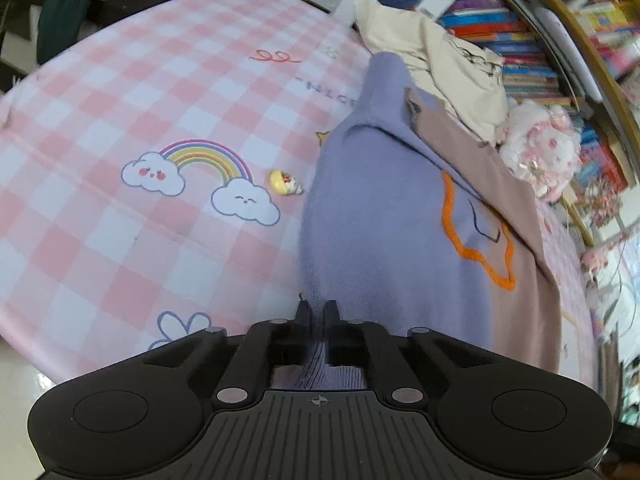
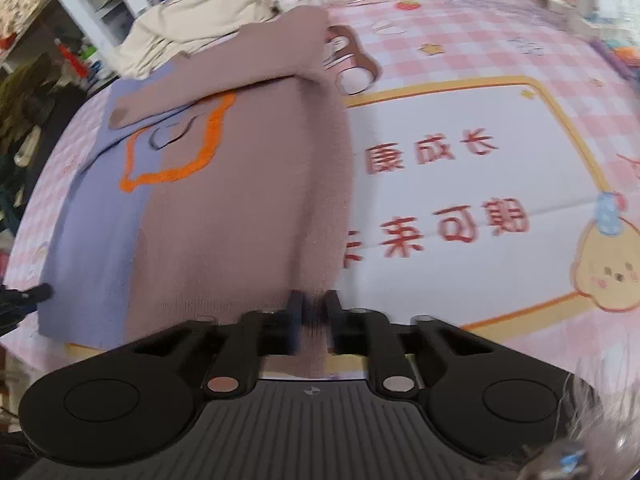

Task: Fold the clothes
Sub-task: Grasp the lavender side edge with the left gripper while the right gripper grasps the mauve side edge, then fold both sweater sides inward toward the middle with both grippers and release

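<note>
A two-tone sweater, lavender (image 1: 380, 216) on one half and dusty pink (image 2: 240, 200) on the other, lies on the pink checked table cover (image 1: 160, 92) with an orange star outline (image 1: 476, 232) across its front. Its sleeves are folded in over the body. My left gripper (image 1: 317, 312) is shut on the lavender hem at the near edge. My right gripper (image 2: 313, 304) is shut on the pink hem at the near edge. The left gripper's tip (image 2: 36, 292) shows at the far left of the right wrist view.
A cream garment (image 1: 440, 60) lies crumpled beyond the sweater, next to a pink plush toy (image 1: 540, 148). Bookshelves (image 1: 520, 40) stand behind them. A small yellow trinket (image 1: 285, 182) sits on the cover left of the sweater. A white printed panel (image 2: 460, 200) lies to the right.
</note>
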### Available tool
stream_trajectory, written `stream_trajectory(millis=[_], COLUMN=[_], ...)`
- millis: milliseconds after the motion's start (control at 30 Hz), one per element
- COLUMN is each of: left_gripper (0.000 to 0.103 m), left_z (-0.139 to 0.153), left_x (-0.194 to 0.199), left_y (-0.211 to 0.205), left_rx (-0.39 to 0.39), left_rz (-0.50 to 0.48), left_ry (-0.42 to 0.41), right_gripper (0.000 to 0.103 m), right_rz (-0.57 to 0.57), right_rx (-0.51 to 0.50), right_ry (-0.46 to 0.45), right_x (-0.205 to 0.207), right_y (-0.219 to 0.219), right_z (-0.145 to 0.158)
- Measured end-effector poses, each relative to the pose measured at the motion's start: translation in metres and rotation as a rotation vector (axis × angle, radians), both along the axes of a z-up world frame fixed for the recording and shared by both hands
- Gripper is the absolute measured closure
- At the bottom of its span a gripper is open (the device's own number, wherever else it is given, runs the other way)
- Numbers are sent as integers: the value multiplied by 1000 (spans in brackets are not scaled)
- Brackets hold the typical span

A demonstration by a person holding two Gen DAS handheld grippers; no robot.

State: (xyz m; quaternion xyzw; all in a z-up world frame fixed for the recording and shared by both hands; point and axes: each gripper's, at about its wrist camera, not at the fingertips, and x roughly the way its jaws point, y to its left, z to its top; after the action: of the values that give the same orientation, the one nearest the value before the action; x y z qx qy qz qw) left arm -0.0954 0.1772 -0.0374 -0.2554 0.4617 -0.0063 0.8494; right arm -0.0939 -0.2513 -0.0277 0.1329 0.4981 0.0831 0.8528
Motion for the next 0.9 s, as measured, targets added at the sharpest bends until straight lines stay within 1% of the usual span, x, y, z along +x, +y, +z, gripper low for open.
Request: stream_trajectory(millis=[33, 67, 100, 167, 200, 233, 300, 333, 367, 400, 433, 467, 500, 567, 600, 633, 667, 700, 767, 833, 900], left_gripper=[99, 99, 99, 98, 98, 96, 96, 91, 88, 78, 65, 60, 58, 60, 64, 81, 94, 98, 99, 100, 100], left_z=[2, 15, 31, 49, 48, 44, 29, 22, 16, 11, 7, 3, 0, -1, -2, -4, -6, -8, -10, -8, -5], left_x=[1, -2, -8, -11, -8, -4, -1, -1, -1, -2, -3, 0, 0, 2, 4, 6, 6, 5, 3, -1, -7], left_y=[-1, -8, -17, -27, -28, -25, -17, -12, -9, -6, -4, 1, 3, 3, 3, 3, 4, 5, 6, 5, 3], left_rx=[4, 47, 88, 126, 125, 110, 76, 55, 23, -1, -26, -48, -68, -96, -105, -108, -113, -119, -127, -133, -154], left_rz=[2, -30, -79, -158, -181, -184, -149, -129, -121, -105, -88, -80, -74, -65, -67, -70, -68, -66, -72, -87, -118], left_ry=[-4, -63, -144, -204, -183, -149, -68, -31, -15, -8, -2, 8, 9, 1, -2, 2, 12, 23, 36, 41, 52], right_gripper=[93, 93, 93, 93, 93, 93, 93, 91, 88, 85, 83, 82, 82, 83, 91, 93, 93, 94, 94, 94, 94], right_rz=[1, 1, 2, 6, 8, 7, -10, -22, -31, -35, -39, -42, -42, -41, -38, -33, -27, -24, -35, -59, -75], right_rx=[19, 38, 57, 91, 109, 110, 102, 112, 128, 136, 144, 147, 146, 151, 151, 145, 138, 130, 130, 154, 167], right_ry=[-24, -47, -65, -86, -96, -89, -33, -11, 4, 16, 28, 39, 51, 55, 55, 57, 60, 59, 50, 52, 62], right_x=[-1, -1, -2, -4, -5, -4, 0, 2, 3, 5, 6, 7, 7, 8, 8, 8, 8, 8, 5, 0, -6], right_y=[0, 0, 0, -3, -4, -5, -7, -10, -12, -13, -14, -15, -15, -15, -15, -15, -15, -16, -22, -31, -40], right_z=[5, 9, 14, 21, 25, 25, 14, 9, 4, 0, -4, -7, -10, -13, -13, -13, -13, -12, -7, -2, 3])
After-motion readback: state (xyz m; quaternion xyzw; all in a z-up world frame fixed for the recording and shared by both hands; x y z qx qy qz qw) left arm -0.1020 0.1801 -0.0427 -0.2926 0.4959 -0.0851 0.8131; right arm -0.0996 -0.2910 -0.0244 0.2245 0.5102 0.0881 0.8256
